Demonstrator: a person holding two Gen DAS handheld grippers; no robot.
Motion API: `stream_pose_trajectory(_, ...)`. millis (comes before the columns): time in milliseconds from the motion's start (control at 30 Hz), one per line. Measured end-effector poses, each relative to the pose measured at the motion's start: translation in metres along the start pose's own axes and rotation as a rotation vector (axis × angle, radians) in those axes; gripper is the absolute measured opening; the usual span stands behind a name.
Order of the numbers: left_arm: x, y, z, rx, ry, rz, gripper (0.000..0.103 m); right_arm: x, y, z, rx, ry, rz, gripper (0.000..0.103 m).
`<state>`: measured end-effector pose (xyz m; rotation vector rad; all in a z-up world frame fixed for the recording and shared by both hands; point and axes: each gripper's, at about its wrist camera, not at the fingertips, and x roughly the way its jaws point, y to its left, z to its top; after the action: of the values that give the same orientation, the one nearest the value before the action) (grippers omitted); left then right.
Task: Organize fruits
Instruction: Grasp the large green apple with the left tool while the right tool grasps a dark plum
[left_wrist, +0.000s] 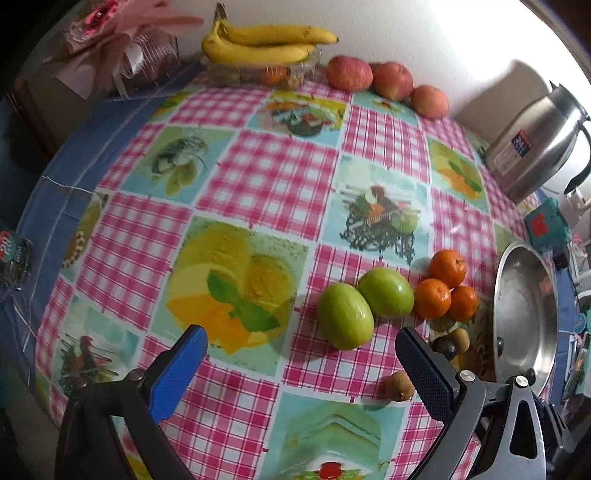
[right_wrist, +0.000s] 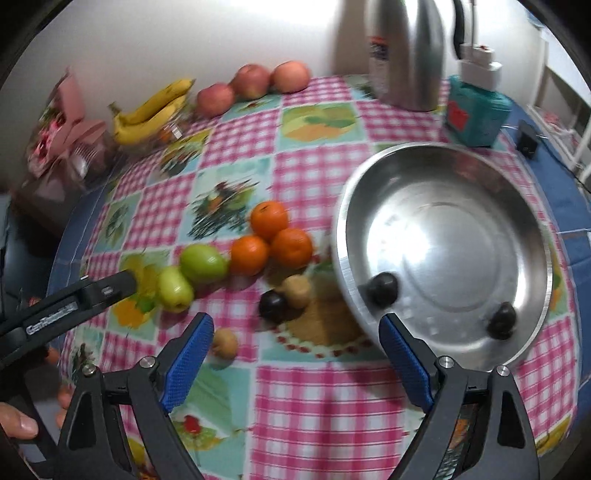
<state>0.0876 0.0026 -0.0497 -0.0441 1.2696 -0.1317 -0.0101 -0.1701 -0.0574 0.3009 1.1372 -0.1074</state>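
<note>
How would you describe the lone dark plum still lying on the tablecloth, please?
Find the big steel bowl. Just outside its near-left rim, the dark plum touches a tan kiwi. It is the only near-black fruit outside the bowl.

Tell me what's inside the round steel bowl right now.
The round steel bowl holds two dark round fruits, one near its left wall and one at the near rim. The right gripper finger covers a strip of the near rim.

Steel kettle (right_wrist: 406, 51) beside teal box (right_wrist: 476, 110)
</note>
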Motion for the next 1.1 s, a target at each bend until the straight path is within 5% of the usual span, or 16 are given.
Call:
stream_pose_trajectory(167,0.016,0.0,-0.001,-0.01,0.053,-0.006,0.102,0.013,0.009,-0.003,-0.025,0.044,0.006,0.087)
stream_pose_trajectory(233,0.019,0.001,-0.001,-0.016,0.067,-0.008,0.102,0.02,0.008,-0.003,-0.007,0.067,0.015,0.071)
stream_pose_trajectory(500,0.025,0.003,0.001,-0.045,0.069,-0.053,0.097,0.037,-0.003,0.001,0.093,0.097,0.037,0.057)
stream_pose_trajectory(1100,0.057,-0.015,0.004,-0.03,0.101,-0.015,0.089,0.057,0.001,0.008,0.108,0.136,-0.003,0.049)
